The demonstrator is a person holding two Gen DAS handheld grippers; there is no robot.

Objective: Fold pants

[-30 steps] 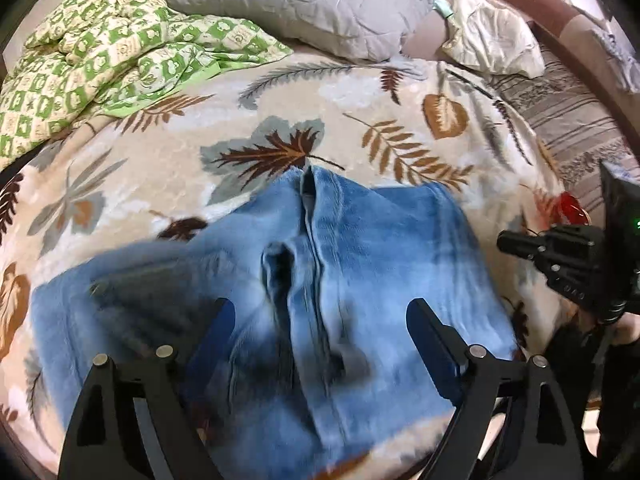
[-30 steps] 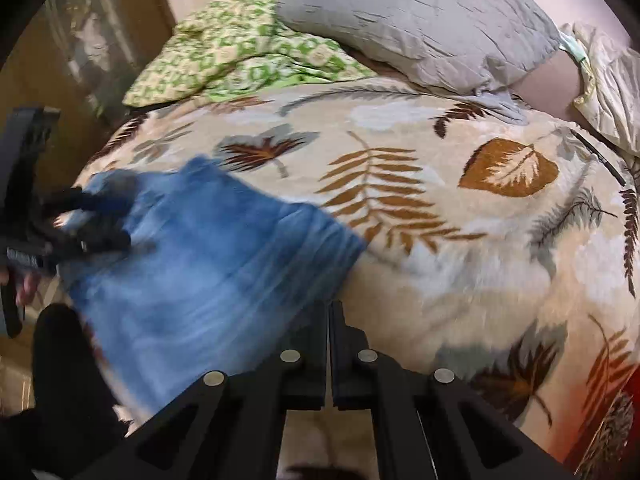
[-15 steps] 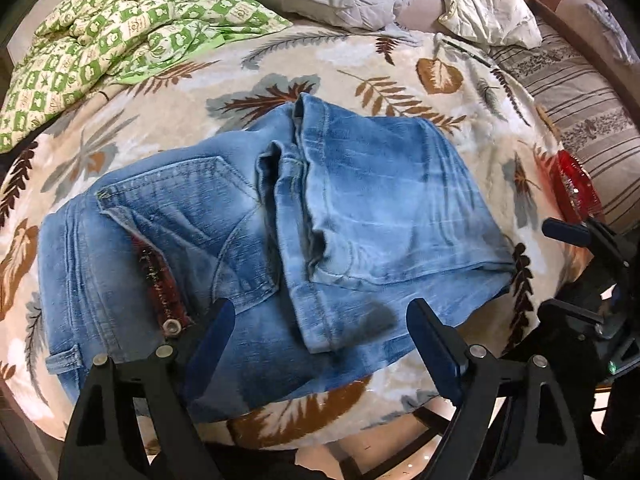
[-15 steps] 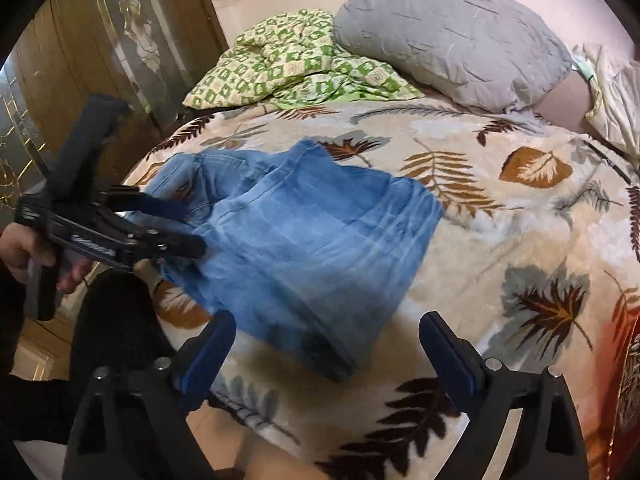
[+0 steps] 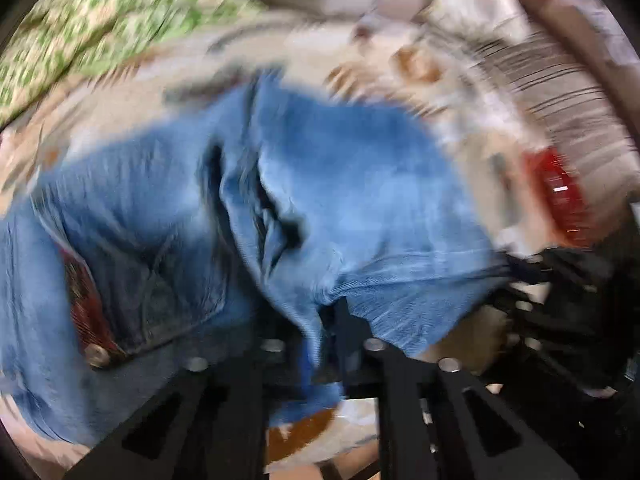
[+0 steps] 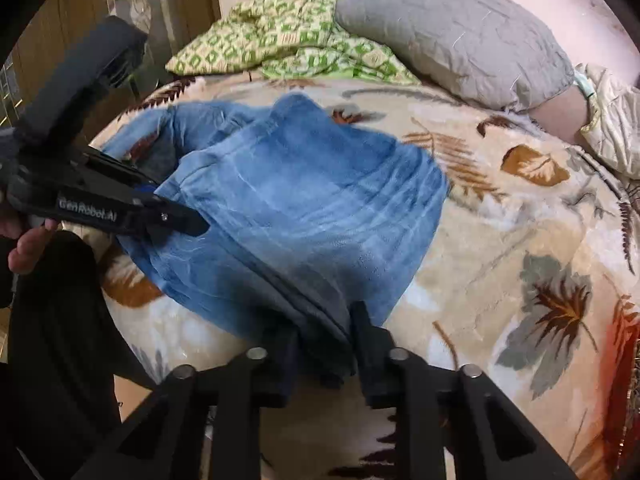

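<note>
Pants: blue jeans [image 6: 296,208] lie folded over on the bed, on the leaf-print blanket [image 6: 520,240], at the bed's near edge; the green checked quilt [image 6: 280,40] and grey pillow [image 6: 452,28] sit at the far side of the bed, well apart from the jeans.

Left tool: the left tool [image 5: 320,340] has just been closing and its jaws are together on a bunched fold of denim [image 5: 312,312] at the near edge of the jeans; the cloth rises between the two arms. In the right wrist view the same tool [image 6: 188,222] reaches in from the left side of the jeans, its tip on the denim, with a person's hand [image 6: 24,240] behind it.

Right tool: the right tool [image 6: 324,344] has just been closing, and its jaws pinch a thick layered edge of the jeans at the near edge of the bed; the fabric fills the gap between them.

Relation: both tools grip the near edge of the jeans, the left one toward the waist side, the right one toward the folded leg side.

Waist detail: a red lining and a metal button [image 5: 98,354] show by the back pocket, left of the left tool.

Sharpness: the left wrist view is heavily blurred.
</note>
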